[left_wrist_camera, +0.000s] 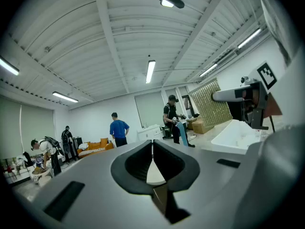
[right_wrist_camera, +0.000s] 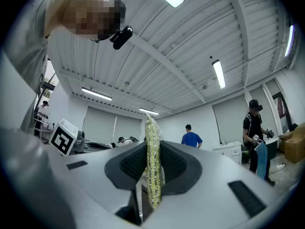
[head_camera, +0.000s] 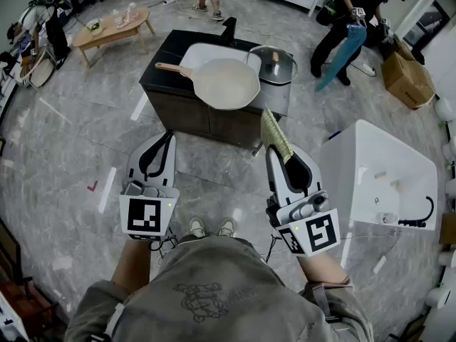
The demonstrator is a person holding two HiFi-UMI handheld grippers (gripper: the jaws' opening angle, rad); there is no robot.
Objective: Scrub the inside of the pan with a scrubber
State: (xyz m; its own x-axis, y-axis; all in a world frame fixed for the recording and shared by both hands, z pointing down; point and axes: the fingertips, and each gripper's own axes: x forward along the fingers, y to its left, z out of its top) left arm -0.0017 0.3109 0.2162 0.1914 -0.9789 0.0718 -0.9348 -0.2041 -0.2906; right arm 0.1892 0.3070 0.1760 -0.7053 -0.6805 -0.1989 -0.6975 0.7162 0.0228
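Note:
A cream pan (head_camera: 224, 83) with a wooden handle rests on the white sink of a dark island counter (head_camera: 165, 70), well ahead of both grippers. My right gripper (head_camera: 280, 148) is shut on a yellow-green scrubber (head_camera: 276, 135), a flat mesh pad that sticks up past the jaws (right_wrist_camera: 151, 151). My left gripper (head_camera: 162, 140) is shut with nothing between its jaws (left_wrist_camera: 152, 157). Both grippers are held near my waist and tilt upward, so their cameras see the ceiling.
A pot with a glass lid (head_camera: 272, 64) sits right of the pan. A white tub (head_camera: 385, 177) stands at my right. A person with a blue cloth (head_camera: 349, 20) stands behind the counter; a low wooden table (head_camera: 112, 27) lies far left.

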